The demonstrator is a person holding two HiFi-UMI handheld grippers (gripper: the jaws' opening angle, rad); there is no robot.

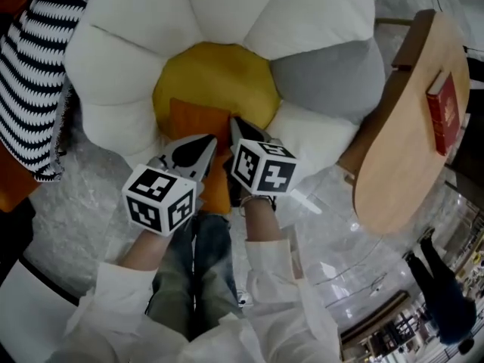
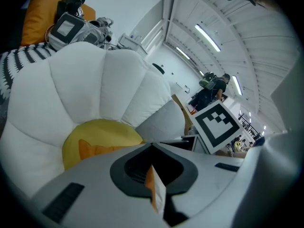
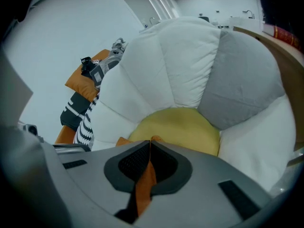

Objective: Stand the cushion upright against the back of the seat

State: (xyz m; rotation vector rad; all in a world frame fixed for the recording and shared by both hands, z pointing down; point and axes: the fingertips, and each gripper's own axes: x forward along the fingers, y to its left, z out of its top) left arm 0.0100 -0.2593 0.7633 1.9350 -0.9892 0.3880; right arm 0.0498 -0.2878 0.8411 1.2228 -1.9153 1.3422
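Flower-shaped seat (image 1: 136,51), white petals round a yellow middle. Low at seat's front, over that middle: orange cushion (image 1: 198,121). At seat's front edge, side by side: left gripper (image 1: 203,147) and right gripper (image 1: 240,129), each pinching cushion's near hem.

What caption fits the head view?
The left gripper and right gripper both pinch the orange cushion at the flower seat.
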